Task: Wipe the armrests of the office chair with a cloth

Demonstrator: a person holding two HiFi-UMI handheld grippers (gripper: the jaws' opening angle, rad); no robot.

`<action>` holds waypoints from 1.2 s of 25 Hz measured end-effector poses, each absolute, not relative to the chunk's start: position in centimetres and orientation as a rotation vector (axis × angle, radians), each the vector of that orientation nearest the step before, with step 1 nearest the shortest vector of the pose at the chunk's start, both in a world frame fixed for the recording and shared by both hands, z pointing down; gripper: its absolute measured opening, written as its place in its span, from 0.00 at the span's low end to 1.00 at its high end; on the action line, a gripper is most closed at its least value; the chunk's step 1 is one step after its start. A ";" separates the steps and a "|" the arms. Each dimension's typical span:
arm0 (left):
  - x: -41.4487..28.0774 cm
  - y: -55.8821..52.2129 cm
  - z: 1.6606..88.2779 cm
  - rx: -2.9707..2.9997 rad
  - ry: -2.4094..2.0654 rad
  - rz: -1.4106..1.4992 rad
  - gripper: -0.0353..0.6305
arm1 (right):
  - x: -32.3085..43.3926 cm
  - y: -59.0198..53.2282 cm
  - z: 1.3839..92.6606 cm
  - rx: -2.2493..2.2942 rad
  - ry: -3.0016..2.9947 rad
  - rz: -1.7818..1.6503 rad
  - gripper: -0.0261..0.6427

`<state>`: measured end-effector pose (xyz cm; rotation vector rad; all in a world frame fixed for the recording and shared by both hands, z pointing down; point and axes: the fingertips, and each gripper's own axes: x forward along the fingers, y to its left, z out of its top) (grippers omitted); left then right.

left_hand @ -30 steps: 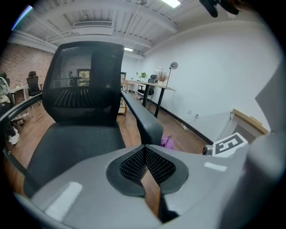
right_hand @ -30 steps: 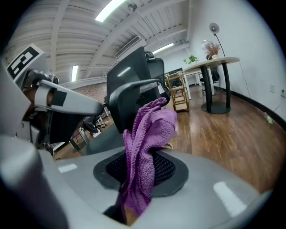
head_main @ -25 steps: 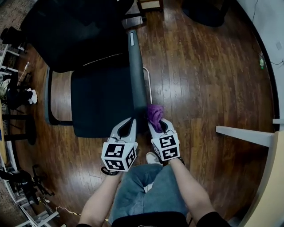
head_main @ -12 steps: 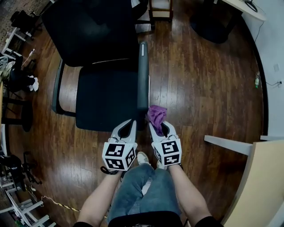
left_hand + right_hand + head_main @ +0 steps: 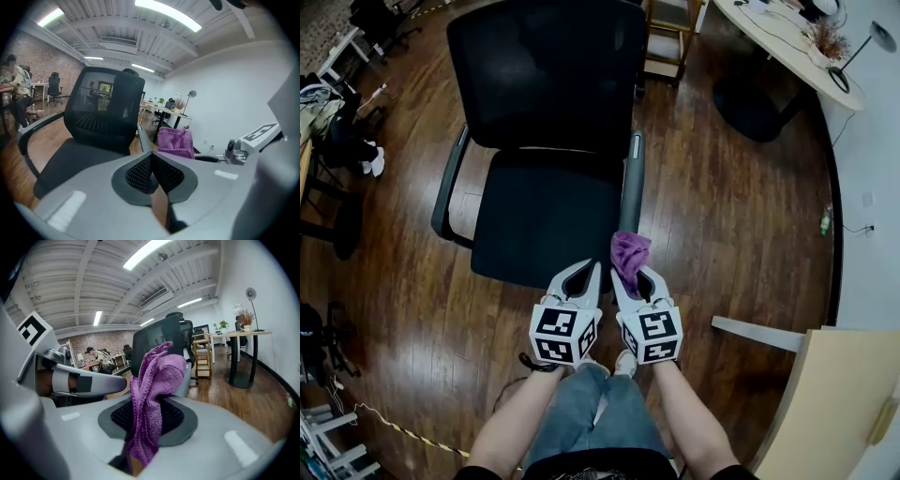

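So the purple cloth point(image 5: 629, 251) is bunched up in the right gripper point(image 5: 632, 274). Its jaws are pinching the lower part of it, and the rest sticks up past the tips in a floppy wad. The right gripper view shows the fabric point(image 5: 152, 390) squeezed right between the two dark pads. The cloth sits just at the near end of the chair's right armrest point(image 5: 634, 183). I honestly can't tell if it's touching the armrest or hanging a hair short of it.

The left gripper point(image 5: 587, 270) is right beside it on the left, over the near right corner of the seat point(image 5: 544, 220). Its jaws are pressed together with nothing in them, and the two pads meet in a clean line in the left gripper view. From there you also see the cloth point(image 5: 174, 142) off to the right.

The office chair is black, with a mesh backrest point(image 5: 548, 75) on the far side facing the person. The left armrest point(image 5: 448, 187) curves down the other side, well apart from both grippers.

Everything stands on a dark wood floor point(image 5: 722, 206). The person's jeans point(image 5: 591, 412) show at the near edge. A pale curved desk point(image 5: 778, 42) sits far right, and a small wooden shelf point(image 5: 667, 28) is just behind the chair.
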<state>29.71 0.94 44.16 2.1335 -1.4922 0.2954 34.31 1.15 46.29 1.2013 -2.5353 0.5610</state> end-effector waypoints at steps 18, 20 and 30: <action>19.4 -5.9 40.6 2.200 -1.455 0.252 0.06 | 24.5 -8.4 42.8 1.435 -2.502 0.595 0.18; 19.2 -7.8 40.9 2.217 -1.435 0.257 0.06 | 24.2 -10.3 43.5 1.488 -2.485 0.618 0.18; 20.6 -19.0 44.3 2.301 -1.275 0.358 0.06 | 25.3 -20.4 48.4 1.728 -2.316 0.730 0.18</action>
